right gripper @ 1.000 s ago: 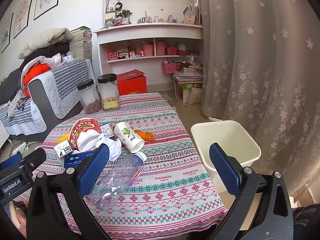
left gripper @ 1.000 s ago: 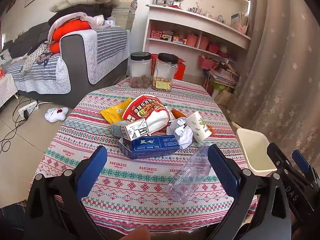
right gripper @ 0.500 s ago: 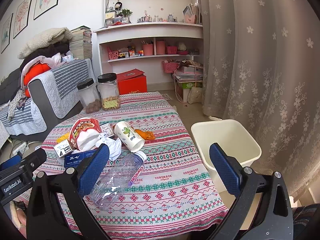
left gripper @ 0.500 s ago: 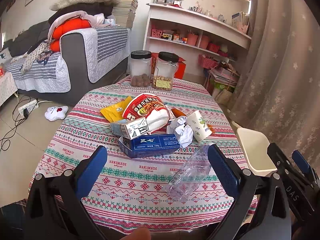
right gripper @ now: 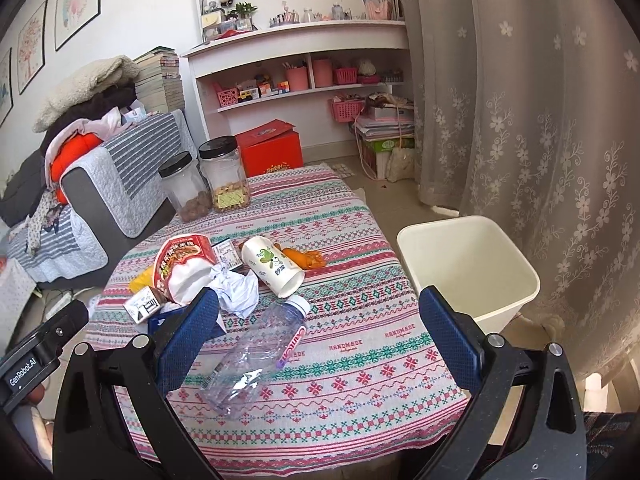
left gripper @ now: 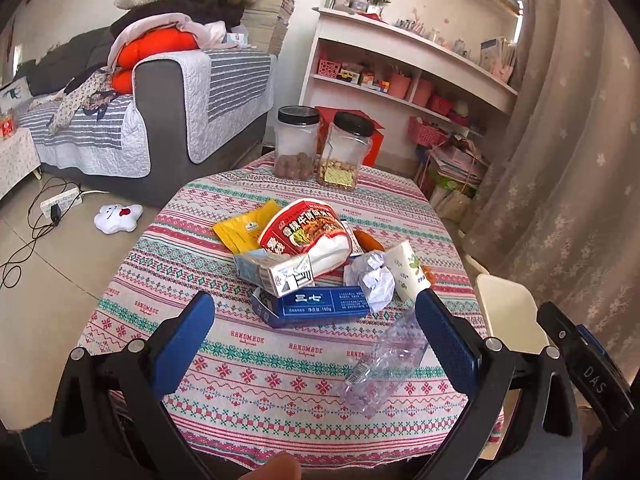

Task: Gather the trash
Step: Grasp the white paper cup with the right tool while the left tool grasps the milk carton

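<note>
Trash lies in a heap on the patterned tablecloth (left gripper: 248,364): a red noodle bowl (left gripper: 306,230), a yellow packet (left gripper: 244,230), a small carton (left gripper: 290,278), a blue box (left gripper: 320,304), crumpled paper (left gripper: 370,280), a paper cup (left gripper: 408,270) and a crushed clear bottle (left gripper: 380,364). The bottle (right gripper: 256,352) lies nearest, with the cup (right gripper: 272,266) and an orange wrapper (right gripper: 306,258) behind it. A cream bin (right gripper: 468,264) stands on the floor right of the table. My left gripper (left gripper: 314,326) and right gripper (right gripper: 318,316) hover open above the near table edge, holding nothing.
Two black-lidded jars (left gripper: 324,148) stand at the table's far edge. A grey sofa (left gripper: 160,120) piled with bedding is at the left, white shelves (right gripper: 304,64) behind, a flowered curtain (right gripper: 540,100) at the right. A power strip with cables (left gripper: 60,202) lies on the floor.
Both views have shifted very slightly; the trash, the bin and both open grippers stand as before.
</note>
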